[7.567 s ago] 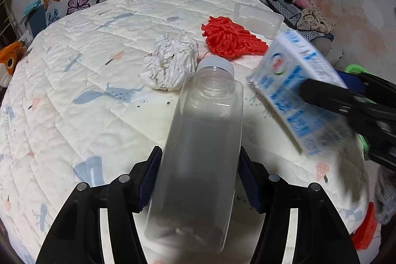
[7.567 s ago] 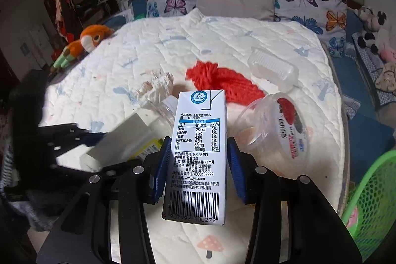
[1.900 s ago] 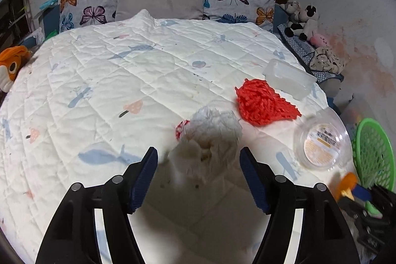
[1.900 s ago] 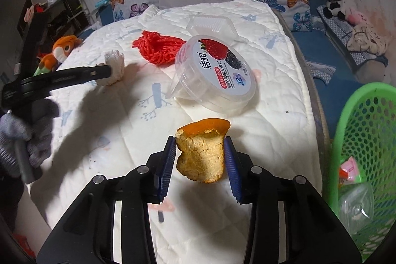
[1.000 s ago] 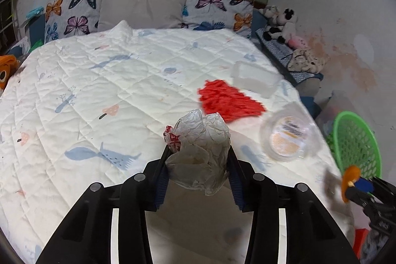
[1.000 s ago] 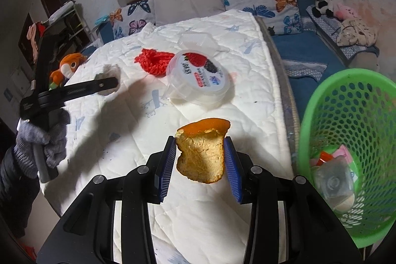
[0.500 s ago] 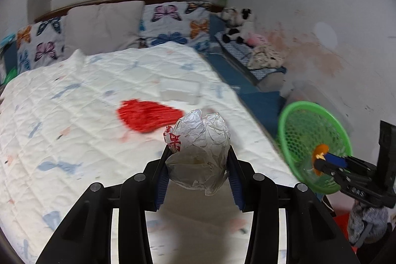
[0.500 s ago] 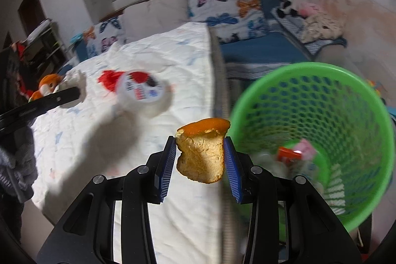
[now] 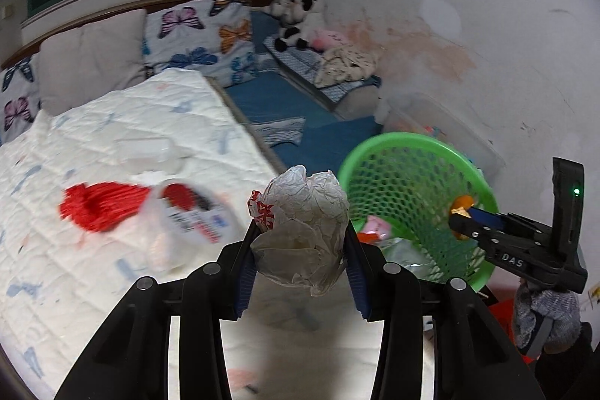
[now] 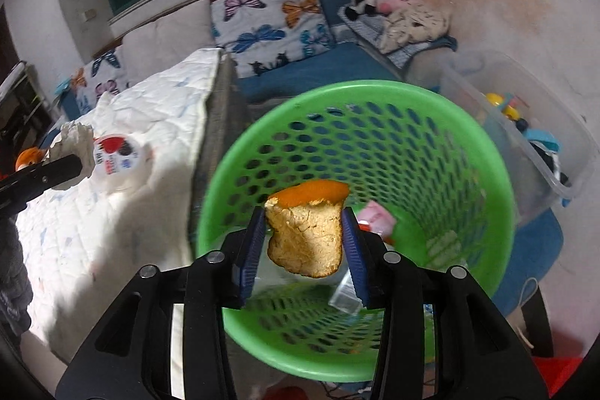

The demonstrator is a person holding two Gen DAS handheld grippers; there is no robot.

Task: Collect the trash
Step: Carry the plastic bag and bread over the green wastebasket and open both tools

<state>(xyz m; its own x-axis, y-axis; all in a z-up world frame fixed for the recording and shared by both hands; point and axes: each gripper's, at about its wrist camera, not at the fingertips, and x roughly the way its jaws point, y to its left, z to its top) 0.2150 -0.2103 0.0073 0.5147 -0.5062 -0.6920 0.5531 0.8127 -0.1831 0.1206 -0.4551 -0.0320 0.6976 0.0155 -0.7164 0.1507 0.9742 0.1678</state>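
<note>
My left gripper (image 9: 300, 246) is shut on a crumpled white paper wad (image 9: 302, 227) with red print, held over the bed's edge. My right gripper (image 10: 303, 242) is shut on a piece of orange peel (image 10: 305, 235), held over the open mouth of the green mesh basket (image 10: 375, 100). The basket (image 9: 393, 145) stands on the floor right of the bed and holds a pink wrapper (image 10: 377, 214) and other trash. The right gripper with the peel (image 9: 462, 207) shows at the basket's rim in the left wrist view.
On the white quilted bed (image 9: 93, 122) lie a red mesh bag (image 9: 97, 203), a round clear tub (image 9: 191, 223) and a clear plastic box (image 9: 146, 149). A clear storage bin (image 10: 525, 122) stands behind the basket by the wall. Pillows and plush toys are at the back.
Both grippers have swung right from the bed toward the basket. The right gripper with the peel is now over the basket's mouth. The left still holds the paper wad.
</note>
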